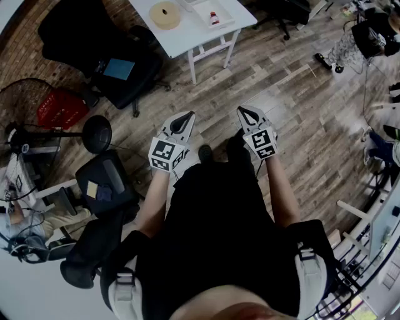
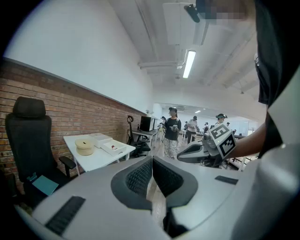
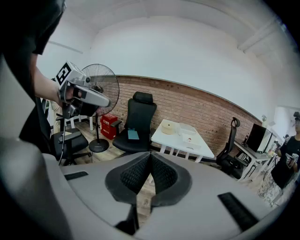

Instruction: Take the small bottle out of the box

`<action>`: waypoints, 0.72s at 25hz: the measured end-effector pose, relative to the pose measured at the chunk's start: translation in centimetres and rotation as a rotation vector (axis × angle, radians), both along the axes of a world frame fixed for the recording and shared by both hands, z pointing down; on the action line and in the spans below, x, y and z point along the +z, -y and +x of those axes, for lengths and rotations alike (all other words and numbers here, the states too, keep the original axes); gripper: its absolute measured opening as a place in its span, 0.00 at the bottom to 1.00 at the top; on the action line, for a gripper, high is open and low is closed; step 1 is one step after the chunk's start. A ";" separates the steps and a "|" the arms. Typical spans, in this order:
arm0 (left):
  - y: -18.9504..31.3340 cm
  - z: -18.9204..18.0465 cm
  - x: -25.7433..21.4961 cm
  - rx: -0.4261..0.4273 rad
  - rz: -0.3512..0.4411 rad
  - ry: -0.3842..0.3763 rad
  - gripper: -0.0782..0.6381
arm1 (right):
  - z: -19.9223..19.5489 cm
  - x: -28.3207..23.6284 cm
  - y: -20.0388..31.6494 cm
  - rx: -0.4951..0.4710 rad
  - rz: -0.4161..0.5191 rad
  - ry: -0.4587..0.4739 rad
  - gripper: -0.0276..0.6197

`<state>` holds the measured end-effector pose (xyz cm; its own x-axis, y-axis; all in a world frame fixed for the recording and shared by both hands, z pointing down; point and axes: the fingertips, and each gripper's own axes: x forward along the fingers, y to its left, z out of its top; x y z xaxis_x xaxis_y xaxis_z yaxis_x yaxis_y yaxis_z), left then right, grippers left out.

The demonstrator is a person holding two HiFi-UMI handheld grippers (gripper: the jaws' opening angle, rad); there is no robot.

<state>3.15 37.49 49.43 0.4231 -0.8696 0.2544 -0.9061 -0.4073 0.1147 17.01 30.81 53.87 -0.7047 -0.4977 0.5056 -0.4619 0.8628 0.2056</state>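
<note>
Wooden floor [image 1: 275,87] separates the white table [image 1: 187,34] from left gripper [image 1: 187,117] and right gripper [image 1: 244,112], fingers [image 2: 136,178] closed, empty.

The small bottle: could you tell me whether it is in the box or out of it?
In the box: the small bottle sits inside the white box on the table.

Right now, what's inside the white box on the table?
The head view shows the small bottle, partly red, inside the white box on the table. Nothing else shows there; anything smaller is too distant to tell.
</note>
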 end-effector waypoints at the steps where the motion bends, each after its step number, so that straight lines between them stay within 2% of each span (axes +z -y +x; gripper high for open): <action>1: -0.1 0.0 -0.1 -0.001 0.000 -0.001 0.14 | 0.0 -0.1 -0.1 0.000 0.001 0.001 0.04; 9: -0.8 -1.0 0.0 -0.010 -0.005 -0.004 0.14 | -0.7 -1.0 -0.8 0.012 0.000 0.036 0.04; 18: -0.1 -0.9 0.2 -0.017 -0.012 -0.036 0.14 | 0.3 -0.7 -0.5 0.026 -0.005 -0.007 0.04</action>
